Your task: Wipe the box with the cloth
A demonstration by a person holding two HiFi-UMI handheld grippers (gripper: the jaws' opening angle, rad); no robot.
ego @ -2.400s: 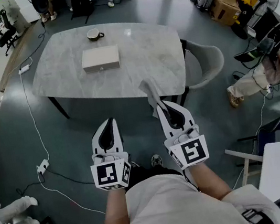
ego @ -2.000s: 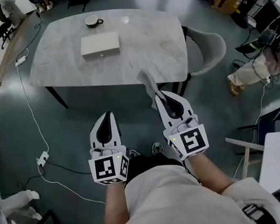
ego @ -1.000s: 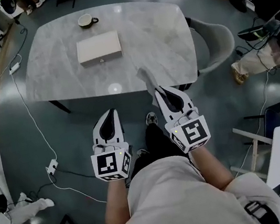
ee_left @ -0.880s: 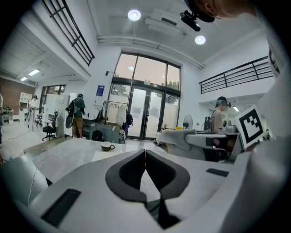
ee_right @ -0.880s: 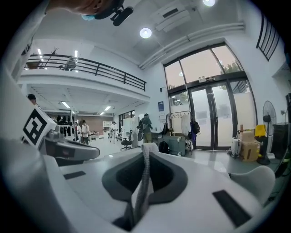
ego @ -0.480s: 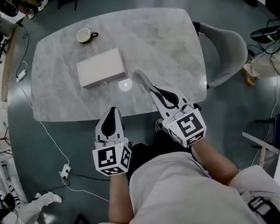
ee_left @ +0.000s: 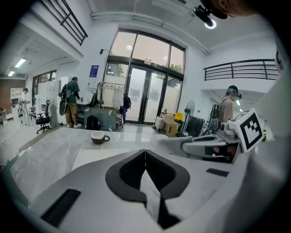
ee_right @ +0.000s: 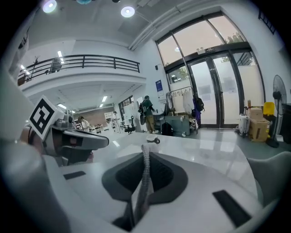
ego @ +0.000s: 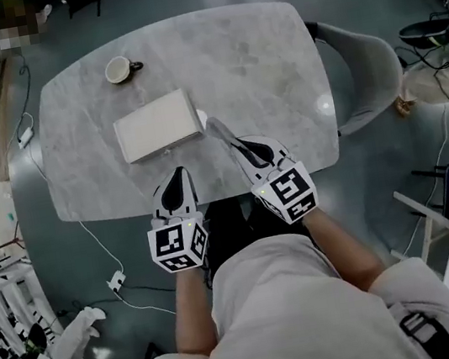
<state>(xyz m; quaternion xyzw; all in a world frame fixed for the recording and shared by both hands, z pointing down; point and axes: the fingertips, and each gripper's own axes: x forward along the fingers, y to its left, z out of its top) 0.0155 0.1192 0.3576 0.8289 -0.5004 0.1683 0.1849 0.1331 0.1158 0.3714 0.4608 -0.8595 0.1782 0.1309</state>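
A flat cream box lies on the grey marble table, left of the middle. My right gripper is shut on a grey cloth. The cloth's free end sticks out just past the box's right end, and in the right gripper view the cloth stands pinched between the jaws. My left gripper is over the table's near edge, in front of the box, shut with nothing in it. From the left gripper view the box lies just ahead.
A cup stands behind the box, near the table's far left. A grey chair sits at the table's right side. A cable and power strip lie on the floor at the left. People stand far back by the glass doors.
The person has walked up to the table. Both grippers went from over the floor to the table's near edge. The right one still holds the cloth, now beside the box.
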